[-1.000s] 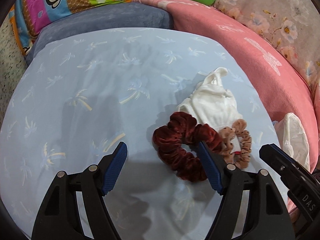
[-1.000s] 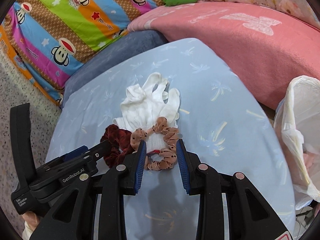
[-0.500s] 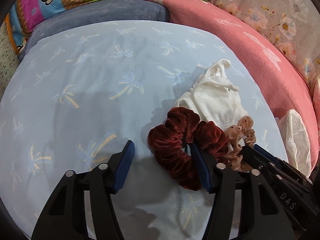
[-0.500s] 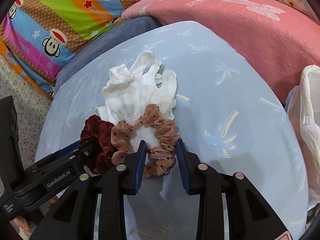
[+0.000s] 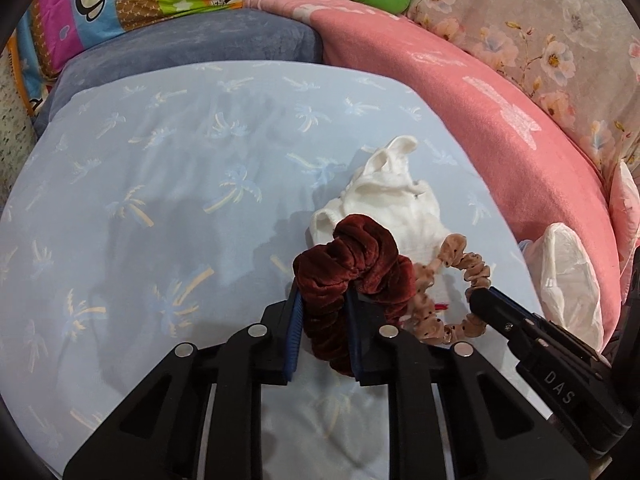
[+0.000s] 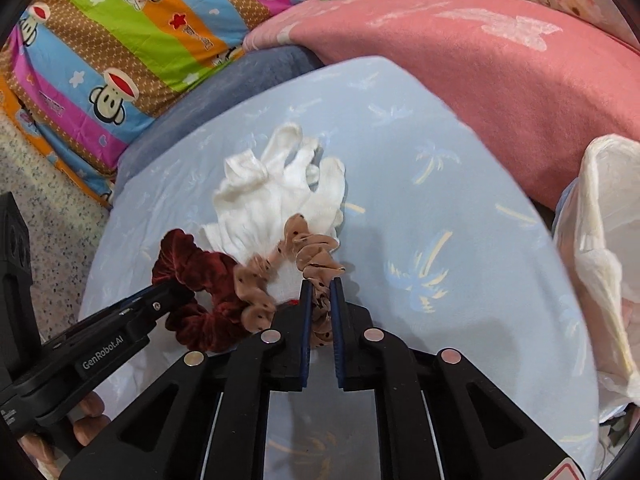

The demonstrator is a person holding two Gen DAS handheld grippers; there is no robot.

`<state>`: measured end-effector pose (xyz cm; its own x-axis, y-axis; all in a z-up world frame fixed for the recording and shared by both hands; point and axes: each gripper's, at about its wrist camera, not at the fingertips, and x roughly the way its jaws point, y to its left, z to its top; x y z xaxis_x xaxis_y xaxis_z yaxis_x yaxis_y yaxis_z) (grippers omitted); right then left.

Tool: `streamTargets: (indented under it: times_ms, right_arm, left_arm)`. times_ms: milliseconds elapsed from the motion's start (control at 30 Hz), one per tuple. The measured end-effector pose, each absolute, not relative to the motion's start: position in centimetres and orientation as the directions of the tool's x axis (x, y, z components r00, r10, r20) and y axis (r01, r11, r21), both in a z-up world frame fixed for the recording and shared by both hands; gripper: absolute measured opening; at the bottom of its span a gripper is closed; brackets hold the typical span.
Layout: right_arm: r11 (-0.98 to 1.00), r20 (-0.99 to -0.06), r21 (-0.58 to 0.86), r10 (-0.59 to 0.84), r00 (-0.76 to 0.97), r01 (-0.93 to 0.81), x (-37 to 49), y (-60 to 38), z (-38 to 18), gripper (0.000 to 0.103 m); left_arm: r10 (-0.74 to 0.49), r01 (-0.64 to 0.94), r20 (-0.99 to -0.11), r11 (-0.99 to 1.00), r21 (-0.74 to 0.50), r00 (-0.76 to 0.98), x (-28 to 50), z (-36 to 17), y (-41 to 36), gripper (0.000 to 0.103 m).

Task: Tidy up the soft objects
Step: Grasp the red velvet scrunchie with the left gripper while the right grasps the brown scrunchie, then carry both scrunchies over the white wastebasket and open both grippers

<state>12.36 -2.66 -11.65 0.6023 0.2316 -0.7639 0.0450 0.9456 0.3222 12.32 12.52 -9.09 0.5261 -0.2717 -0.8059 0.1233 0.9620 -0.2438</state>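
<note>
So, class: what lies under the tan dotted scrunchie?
The white gloves lie under the tan dotted scrunchie, their cuff showing through its ring. Whatever sits beneath the gloves is covered, beyond the blue sheet around them.

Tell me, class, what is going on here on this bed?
A person holds a tool in each hand. The left tool is shut on a dark red velvet scrunchie; the right tool is shut on a tan dotted scrunchie. Both scrunchies overlap a white glove lying on the blue palm-print sheet.
</note>
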Motion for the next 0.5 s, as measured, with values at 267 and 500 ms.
streamTargets:
  times_ms: [267, 500]
  right_arm:
    - [0.937, -0.673, 0.349, 0.231, 0.702, 0.027, 10.0, -4.5, -5.8, 0.008]
    - [0.931, -0.58, 0.363, 0.206, 0.788, 0.024, 7.7, -7.0, -0.3, 0.008]
  left_arm:
    - [-0.303, 0.186, -0.745, 0.953, -0.24, 0.595, 10.8, -4.7, 10.7, 0.019]
    - [-0.34, 0.254, -0.688, 0.94, -0.229, 0.641, 9.5, -1.1, 8.3, 0.019]
